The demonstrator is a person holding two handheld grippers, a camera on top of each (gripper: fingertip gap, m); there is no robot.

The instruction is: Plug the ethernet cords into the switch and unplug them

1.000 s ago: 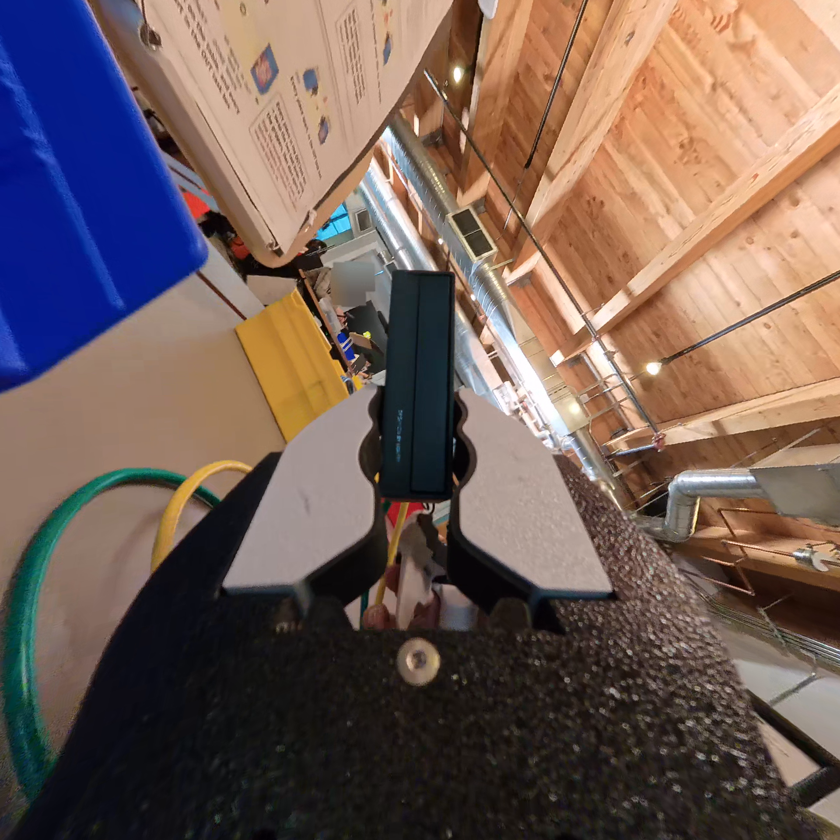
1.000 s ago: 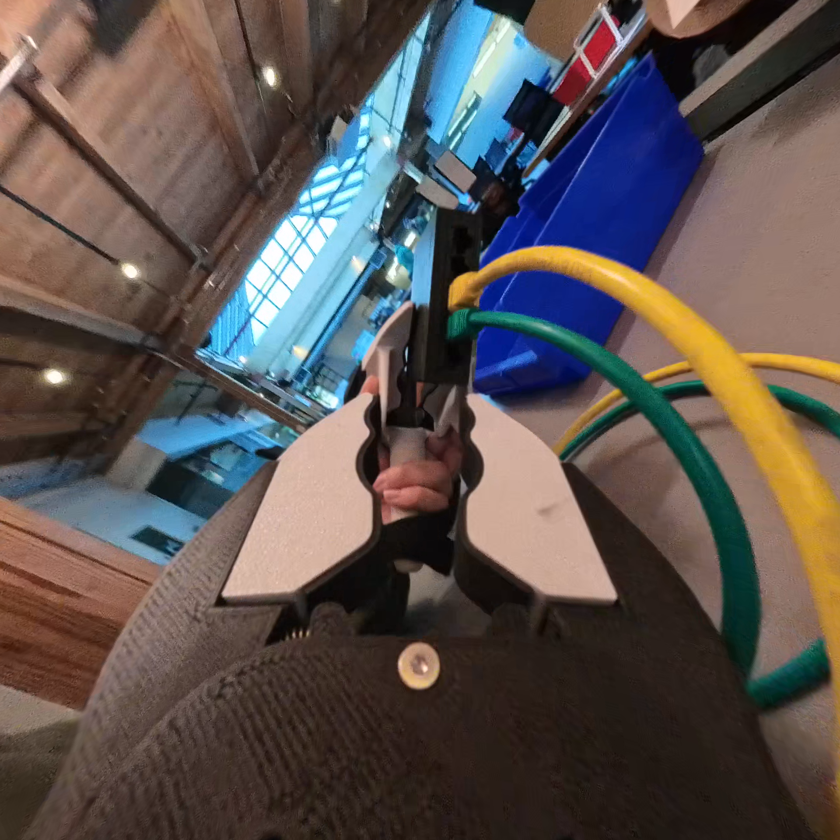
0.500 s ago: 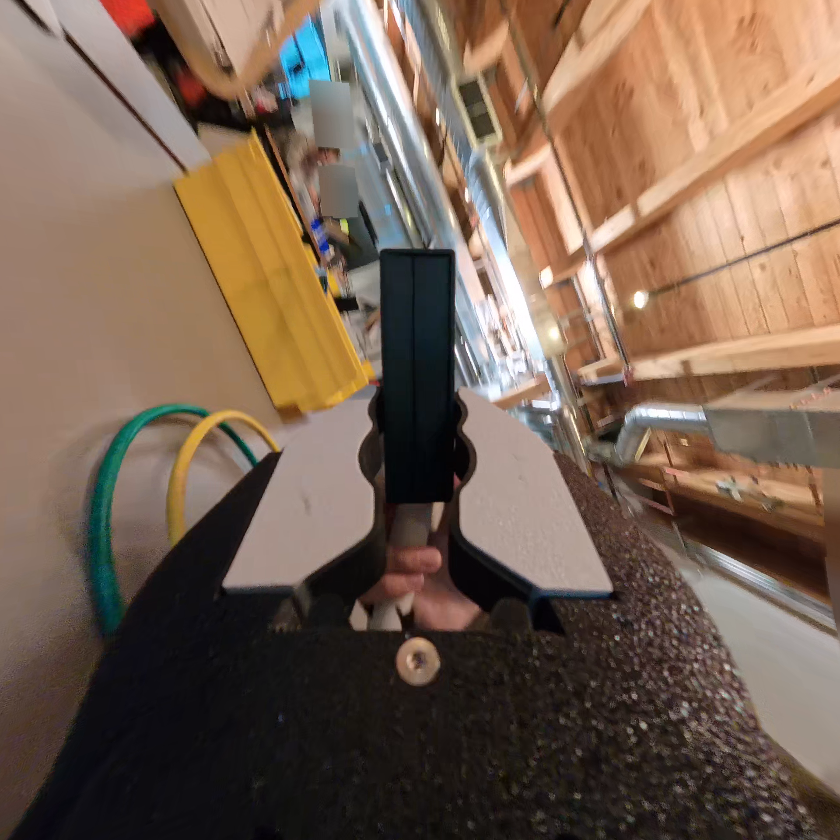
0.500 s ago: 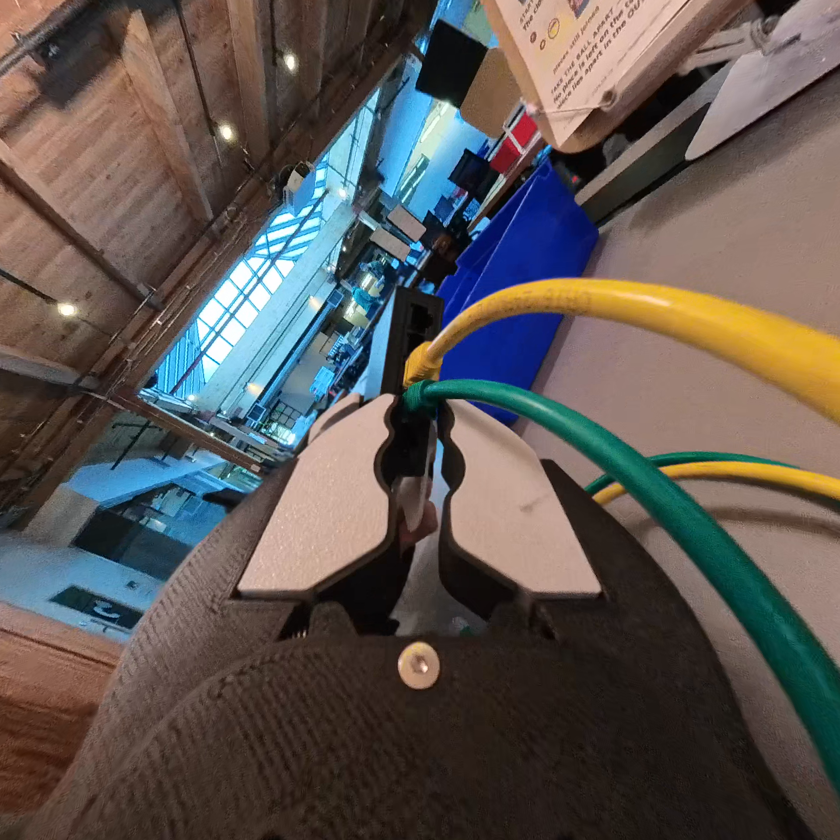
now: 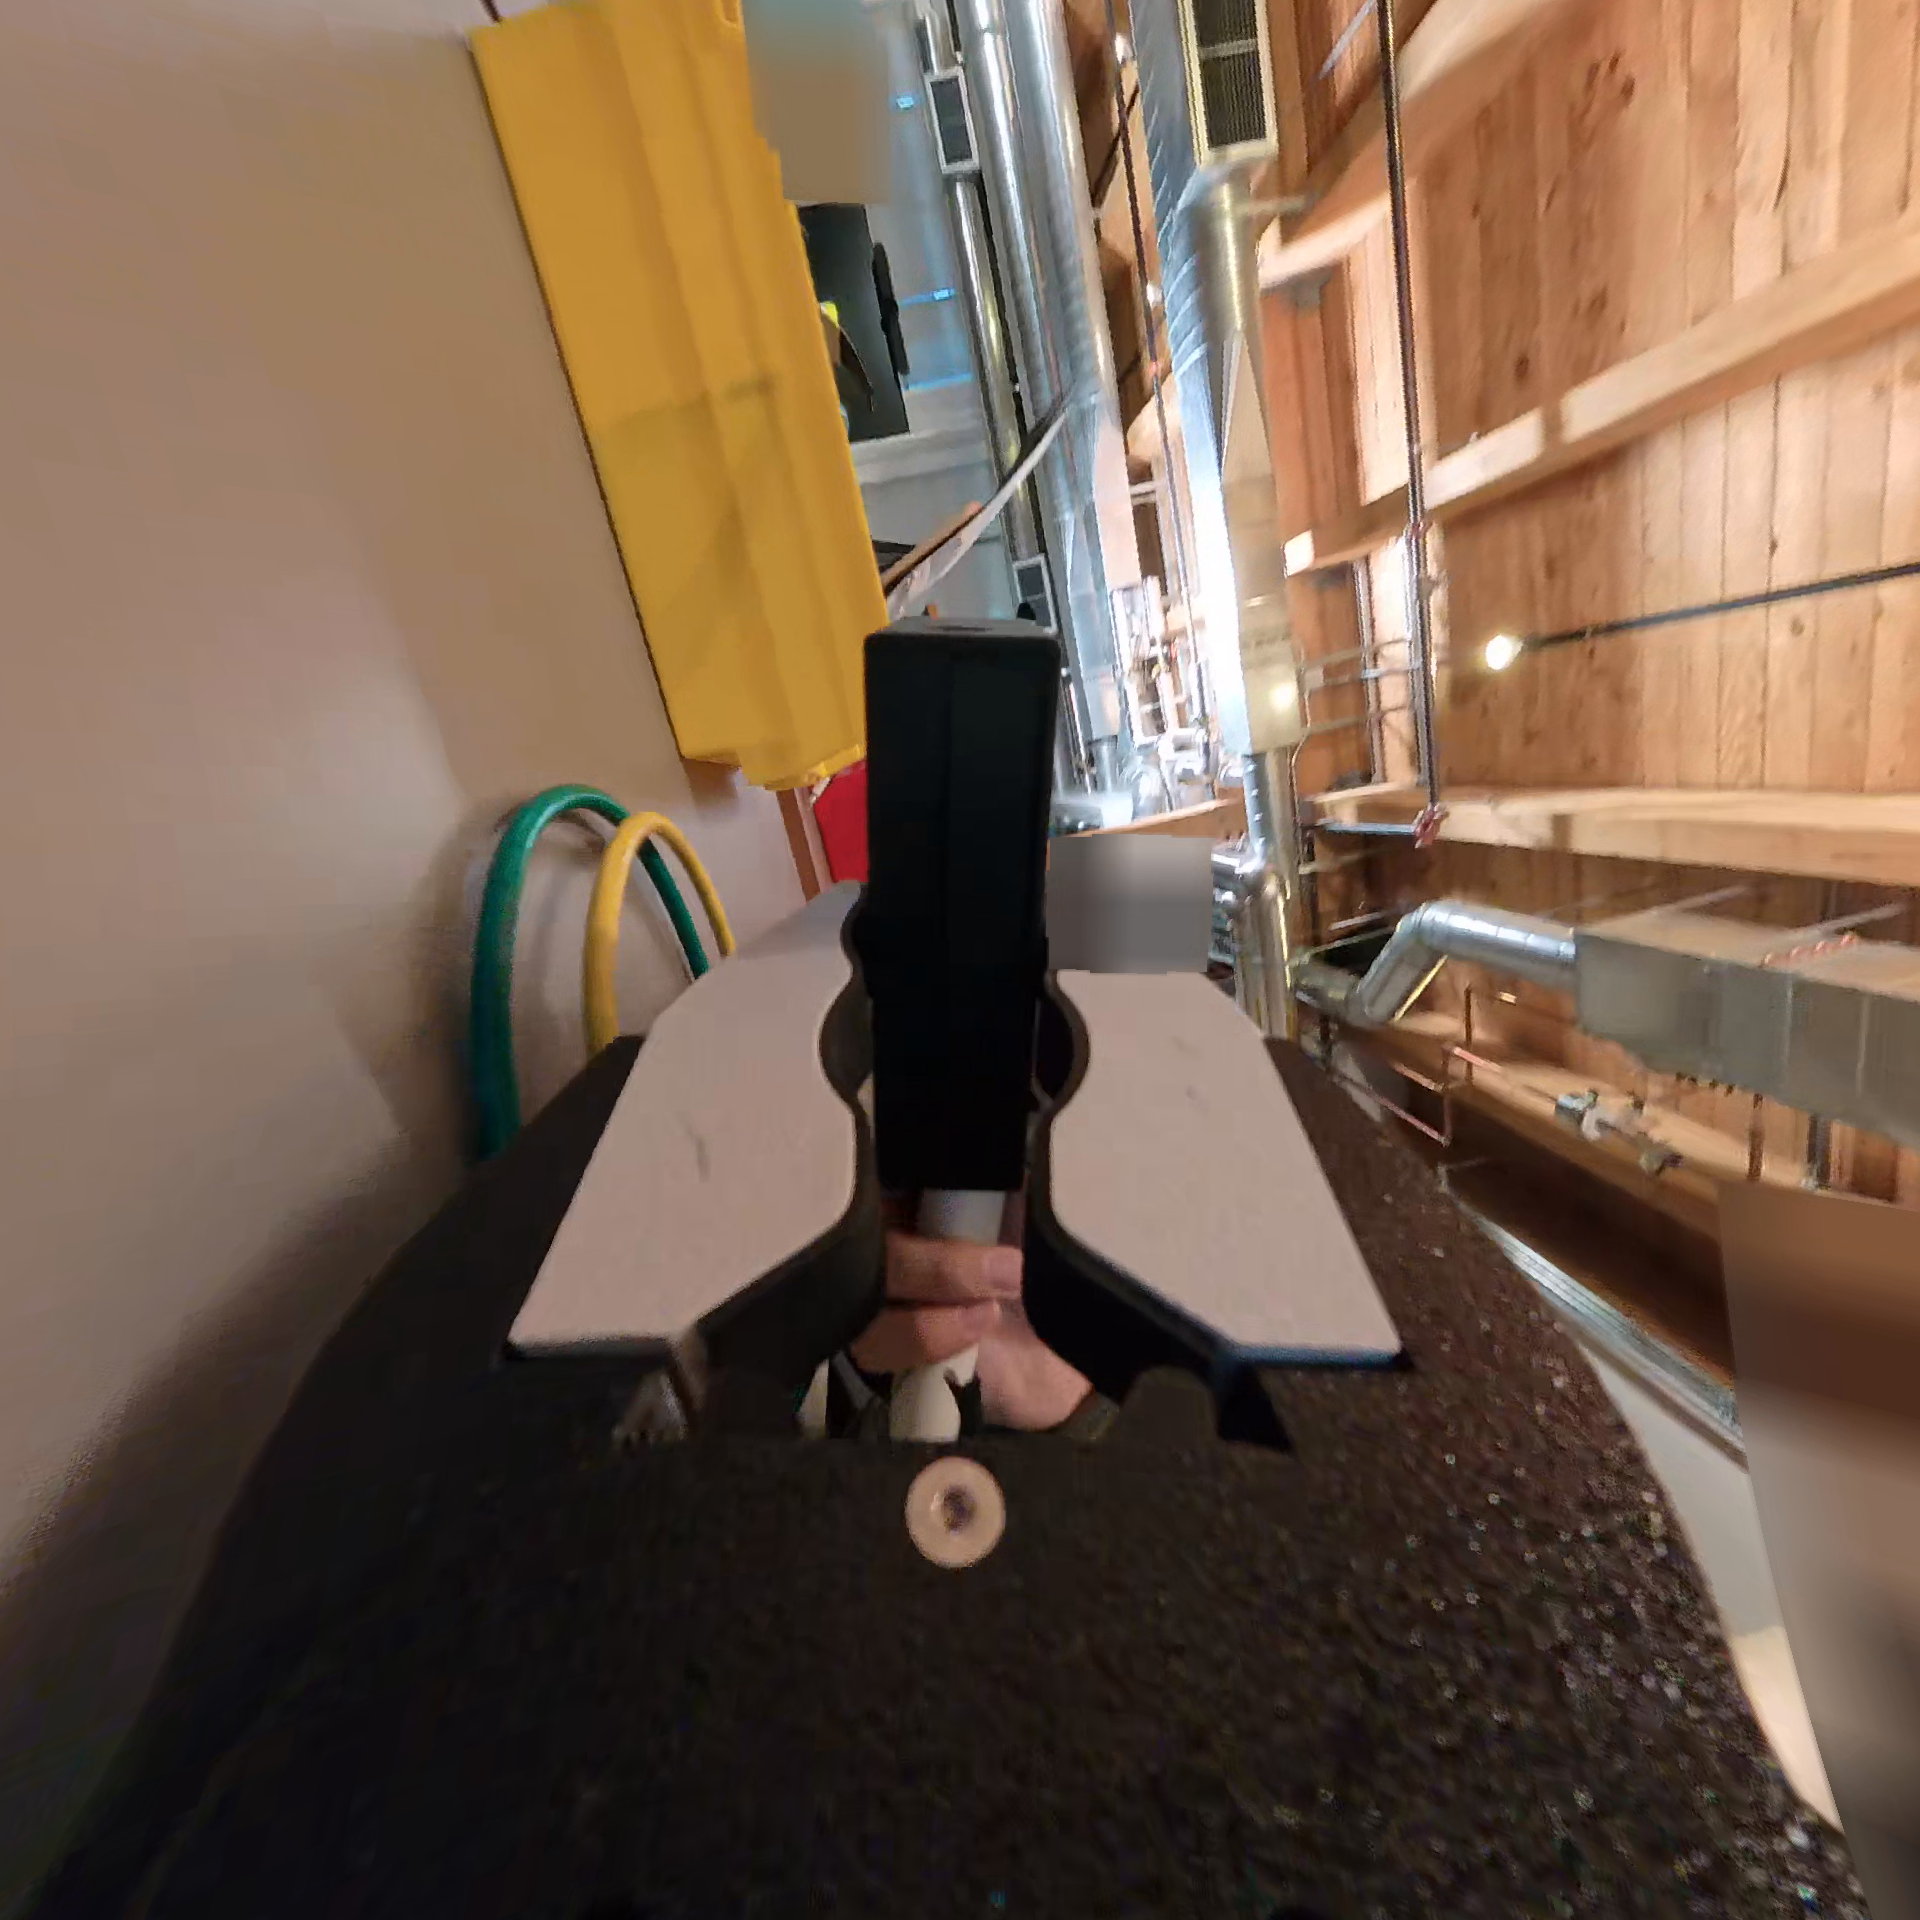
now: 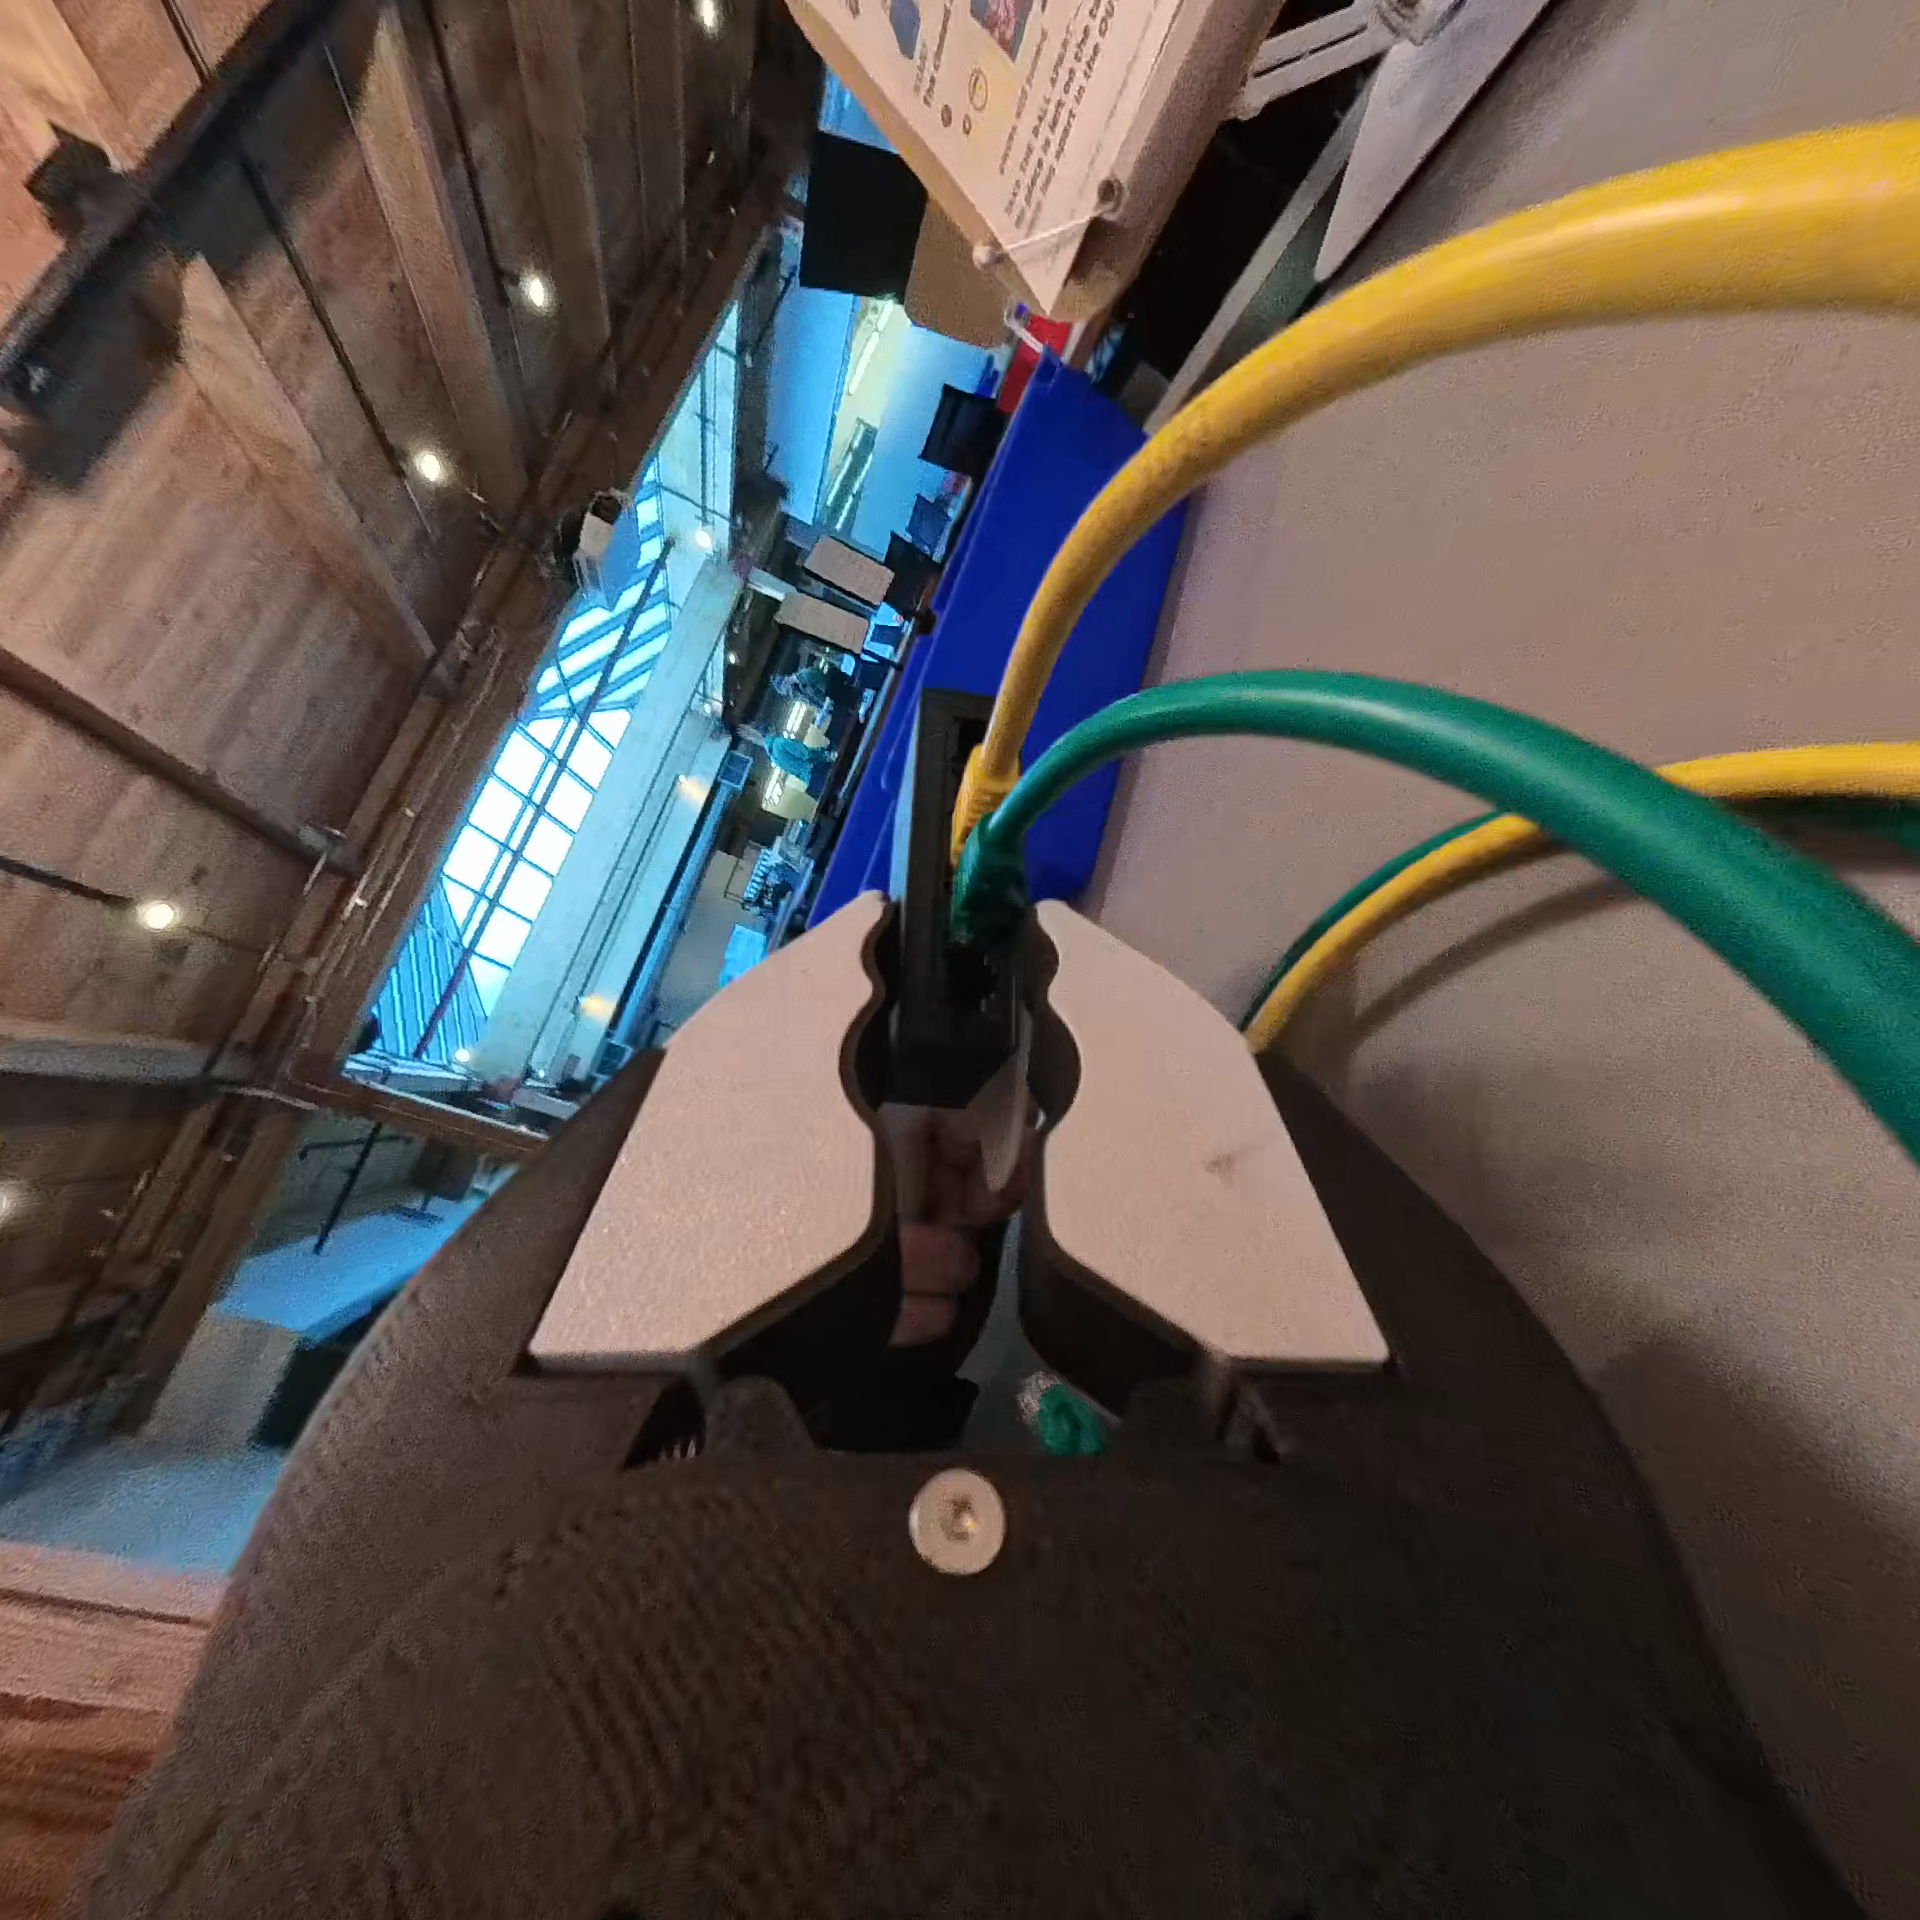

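A black switch (image 5: 956, 831) stands upright between the jaws of my left gripper (image 5: 951, 956), which is shut on it. In the right wrist view the same switch (image 6: 930, 831) is seen edge-on, with a yellow cord (image 6: 1351, 312) and a green cord (image 6: 1455, 748) plugged into its ports, the green plug (image 6: 982, 894) nearest me. My right gripper (image 6: 956, 945) is closed around the switch's near end, just below the green plug. Both cords loop over the table in the left wrist view, green (image 5: 494, 987) beside yellow (image 5: 603, 935).
The beige table (image 5: 260, 520) fills the left of the left wrist view, with a yellow bin (image 5: 686, 364) at its far end. A blue bin (image 6: 1039, 571) and a printed board (image 6: 1018, 104) stand beyond the switch. A hand (image 5: 935, 1278) shows through the jaw gap.
Both views have swung as the switch was turned. My right gripper has moved up to the switch and its jaws have closed on the near end. My left gripper has kept its hold.
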